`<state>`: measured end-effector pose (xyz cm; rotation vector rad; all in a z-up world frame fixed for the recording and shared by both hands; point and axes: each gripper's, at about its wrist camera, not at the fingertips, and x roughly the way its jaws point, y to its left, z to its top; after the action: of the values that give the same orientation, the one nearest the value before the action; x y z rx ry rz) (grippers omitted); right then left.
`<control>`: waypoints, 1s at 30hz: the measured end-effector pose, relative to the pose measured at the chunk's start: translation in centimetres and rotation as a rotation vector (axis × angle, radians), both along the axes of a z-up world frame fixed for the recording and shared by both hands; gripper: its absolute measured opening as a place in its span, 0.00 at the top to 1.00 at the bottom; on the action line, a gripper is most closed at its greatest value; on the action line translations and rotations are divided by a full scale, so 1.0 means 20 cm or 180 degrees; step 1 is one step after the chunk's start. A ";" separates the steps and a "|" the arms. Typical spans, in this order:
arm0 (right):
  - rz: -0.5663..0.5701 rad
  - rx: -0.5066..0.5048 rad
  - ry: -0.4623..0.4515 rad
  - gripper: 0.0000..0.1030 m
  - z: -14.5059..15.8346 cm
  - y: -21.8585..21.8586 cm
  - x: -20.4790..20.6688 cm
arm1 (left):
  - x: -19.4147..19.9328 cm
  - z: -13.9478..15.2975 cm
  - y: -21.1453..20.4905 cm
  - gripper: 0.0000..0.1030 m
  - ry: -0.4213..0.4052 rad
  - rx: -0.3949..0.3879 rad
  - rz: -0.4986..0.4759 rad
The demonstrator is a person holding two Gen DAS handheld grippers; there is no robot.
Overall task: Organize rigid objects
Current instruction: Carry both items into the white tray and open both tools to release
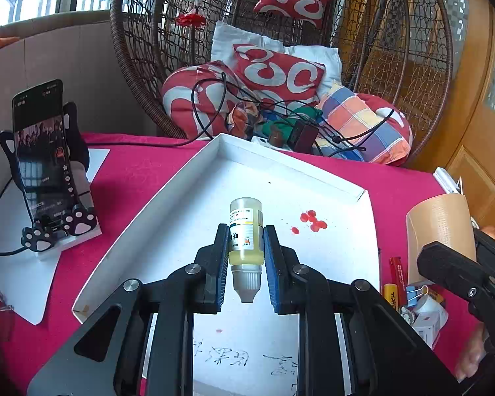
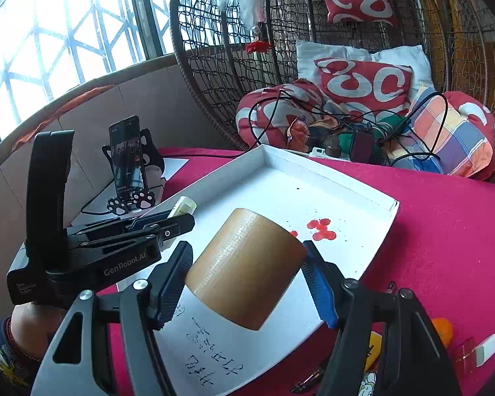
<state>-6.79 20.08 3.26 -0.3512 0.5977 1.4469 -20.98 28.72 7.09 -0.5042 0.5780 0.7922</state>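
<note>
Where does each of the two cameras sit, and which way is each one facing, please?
Left wrist: on the left gripper, looking forward and down over the white tray; its fingers clamp a small bottle; the right gripper with the tape roll shows at the right.
Right wrist: on the right gripper, facing the same tray; its fingers hold the tape roll; the left gripper and a hand show at the left.
Shared: tray, phone, wicker chair.

Support surface: table under magenta cloth (image 1: 142, 178). Resting directly on it: shallow white cardboard tray (image 1: 168, 194), red-spotted; white paper sheet (image 1: 19, 274) bearing black paw-print phone stand (image 1: 49, 231); small yellow-red items (image 1: 396, 283) at tray's right edge.
</note>
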 end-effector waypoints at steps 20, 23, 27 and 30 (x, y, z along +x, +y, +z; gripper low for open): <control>-0.0460 0.0049 -0.0573 0.00 0.05 -0.02 -0.06 | -0.12 -0.12 0.03 0.00 -0.0003 -0.0253 0.0535; -0.0526 -0.0003 -0.0591 0.00 0.04 -0.03 -0.06 | -0.17 -0.09 -0.01 0.00 -0.0063 -0.0166 0.0668; -0.0581 -0.0052 -0.0589 0.00 0.03 -0.06 -0.05 | -0.21 -0.05 -0.08 0.00 -0.0135 -0.0081 0.0665; -0.0596 -0.0077 -0.0604 0.00 0.02 -0.08 -0.05 | -0.21 -0.02 -0.13 0.00 -0.0146 -0.0020 0.0637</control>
<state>-7.78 18.47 3.74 -0.4348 0.4815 1.2121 -25.17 26.15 6.67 -0.5909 0.4924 0.9665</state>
